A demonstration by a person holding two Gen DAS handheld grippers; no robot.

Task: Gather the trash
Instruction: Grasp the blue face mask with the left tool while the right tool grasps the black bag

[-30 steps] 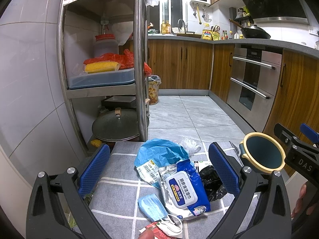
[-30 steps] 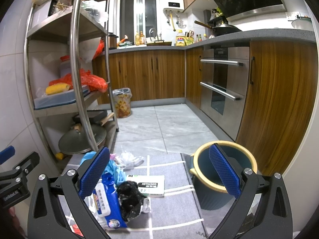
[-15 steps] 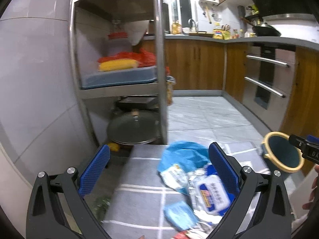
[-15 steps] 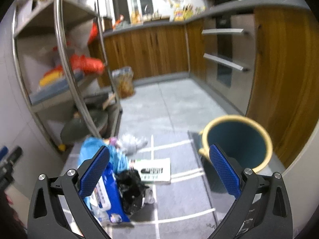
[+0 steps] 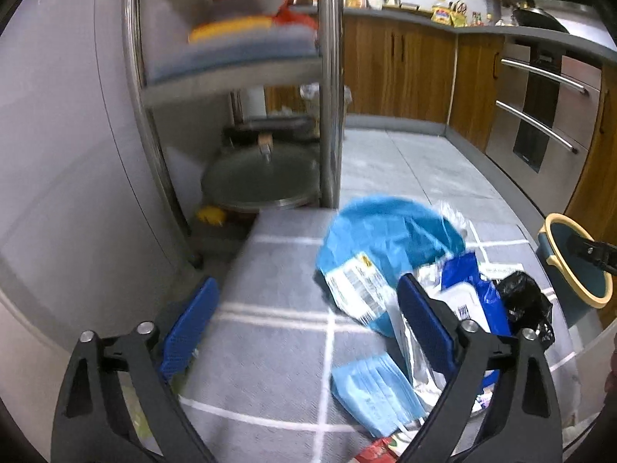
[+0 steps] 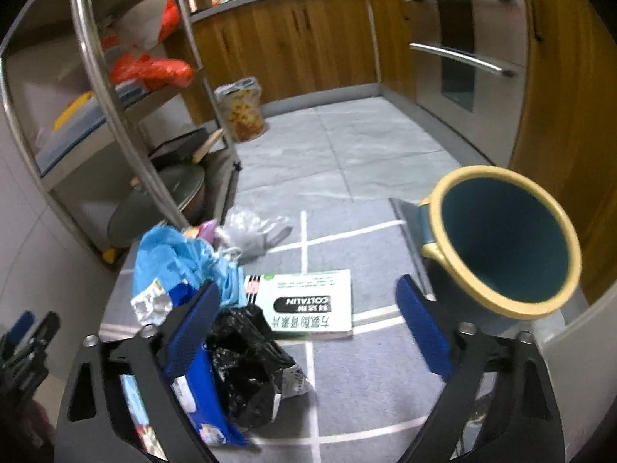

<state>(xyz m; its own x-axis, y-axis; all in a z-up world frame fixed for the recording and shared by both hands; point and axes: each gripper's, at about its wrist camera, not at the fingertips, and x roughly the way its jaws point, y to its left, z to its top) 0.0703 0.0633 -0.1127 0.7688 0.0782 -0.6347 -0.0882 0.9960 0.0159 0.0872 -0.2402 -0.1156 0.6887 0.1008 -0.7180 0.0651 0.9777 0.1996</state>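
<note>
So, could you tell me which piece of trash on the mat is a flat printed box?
The white medicine box, a rigid rectangle; the other pieces are crumpled bags or soft packs.

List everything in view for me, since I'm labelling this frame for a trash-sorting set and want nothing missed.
bin: one, teal with yellow rim, at the mat's right edge
mat: one, grey with white lines, on the floor
medicine box: one, white and green, flat on the mat
black bag: one, crumpled, in front of the box
wipes pack: one, blue and white, in the pile
blue bag: one, crumpled, at the pile's far end
face mask: one, light blue, near edge of the pile
clear plastic: one, behind the pile
rack: one, steel, far left
left gripper: jaws closing, nothing held
right gripper: jaws closing, nothing held
</note>
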